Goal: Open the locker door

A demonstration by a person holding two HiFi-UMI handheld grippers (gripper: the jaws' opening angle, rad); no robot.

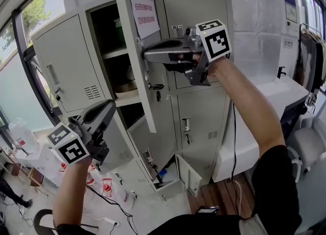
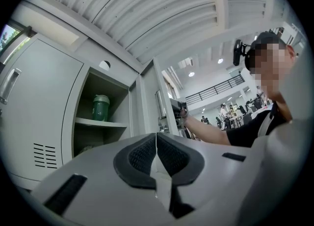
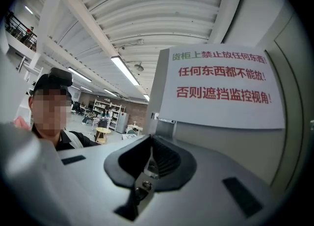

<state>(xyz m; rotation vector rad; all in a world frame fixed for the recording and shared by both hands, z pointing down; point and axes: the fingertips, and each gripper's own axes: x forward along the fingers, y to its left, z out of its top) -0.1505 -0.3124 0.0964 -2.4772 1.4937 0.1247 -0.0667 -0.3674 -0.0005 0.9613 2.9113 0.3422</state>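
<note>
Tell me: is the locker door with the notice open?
Open: the locker door stands swung outward, exposing shelves and a green bottle.

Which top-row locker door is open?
The middle door, bearing the notice, swung outward, right gripper shut on its handle; left door and right door are closed.

We found a green bottle (image 2: 100,108) upright on the upper shelf (image 2: 98,122) of the open locker (image 1: 99,4). At six o'clock below, the lower shelf (image 1: 127,96) held something brownish and unclear.
</note>
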